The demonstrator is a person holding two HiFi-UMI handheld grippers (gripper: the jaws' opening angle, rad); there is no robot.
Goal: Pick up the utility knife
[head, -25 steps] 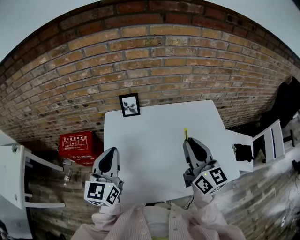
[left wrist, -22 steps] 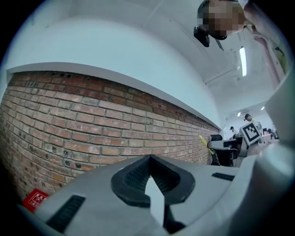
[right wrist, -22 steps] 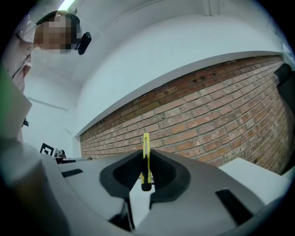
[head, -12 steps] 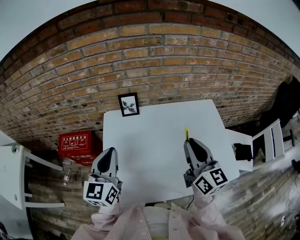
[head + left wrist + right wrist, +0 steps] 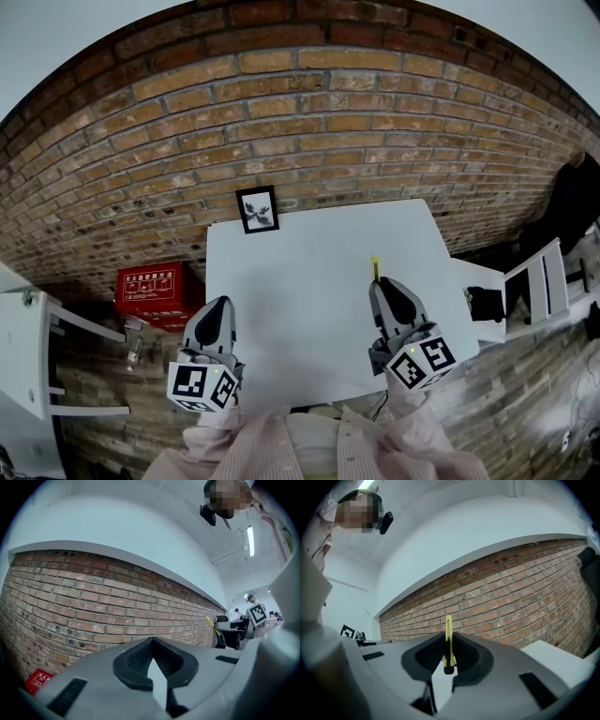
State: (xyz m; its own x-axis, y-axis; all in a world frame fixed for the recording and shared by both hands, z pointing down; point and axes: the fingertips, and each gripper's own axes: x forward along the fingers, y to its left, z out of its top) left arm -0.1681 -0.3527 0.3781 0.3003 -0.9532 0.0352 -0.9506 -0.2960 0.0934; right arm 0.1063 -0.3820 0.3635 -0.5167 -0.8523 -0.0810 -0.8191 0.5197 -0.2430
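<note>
Head view looked down past the person's pale pink sleeves (image 5: 246, 452) onto a plain white rectangular table (image 5: 300, 272) pushed against a red-brown brick wall (image 5: 309, 122). Off the table's left edge, down on the floor, sat a red box with white print (image 5: 160, 292).

The left gripper (image 5: 220, 305), grey with a black-and-white marker cube at its back, hung at the table's near left corner and pointed toward the wall. In the left gripper view its black ribbed pads (image 5: 136, 660) met at the tips with nothing caught between them. Only a sliver of white tabletop showed through the gap below.

At the table's far left corner a small black-framed picture of a plant (image 5: 259, 209) stood against the wall.

Over by the right edge, the right gripper (image 5: 382, 284) had its jaws closed on the slim yellow and black utility knife (image 5: 373, 267). The knife's yellow end stuck out past the tips toward the far edge. In the right gripper view the knife stood on edge, pinched between the two black pads (image 5: 424, 656), its dark lower end hanging in the gap beneath them.

Beyond the table's right edge stood a white slatted chair (image 5: 542, 279).
</note>
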